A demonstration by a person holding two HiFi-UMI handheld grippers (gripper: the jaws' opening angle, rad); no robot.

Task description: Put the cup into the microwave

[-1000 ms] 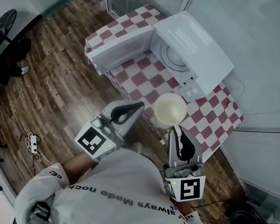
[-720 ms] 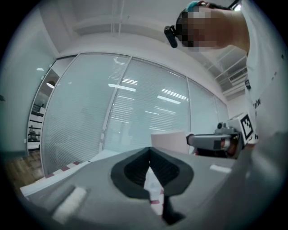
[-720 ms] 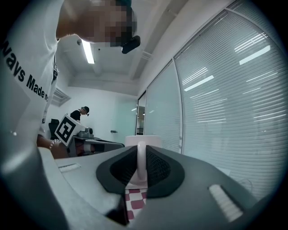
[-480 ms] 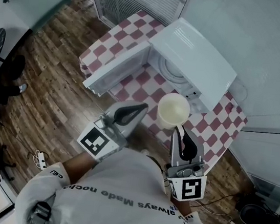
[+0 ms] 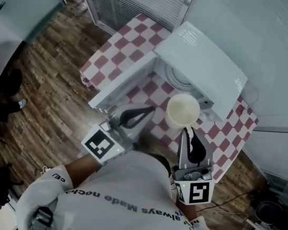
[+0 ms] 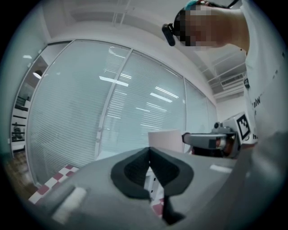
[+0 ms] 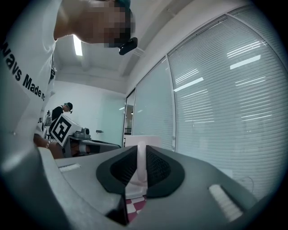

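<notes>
Carrying the pale cup by its handle in the right tool, closed tight on that thin loop, mouth up and level. Held in the air over the checked bench, just in front of the white microwave and not yet inside. Door swung wide to the left, with the round turntable showing in the cavity. Alongside, the left tool, closed on nothing, low beside the open door and apart from the cup.

Judged to be mid-carry, with the placing yet to come. To do it well: go in straight through the opening, keeping the cup upright, below the top edge of the cavity and clear of the frame. Aim for the middle of the turntable, not its lip. Lower until the base sits flat before easing the grip, to guard against swinging or tipping from a handle-only hold. Draw back along the same line so as not to hook the handle. Keep the left tool off the door, to avoid nudging it into the way.
</notes>
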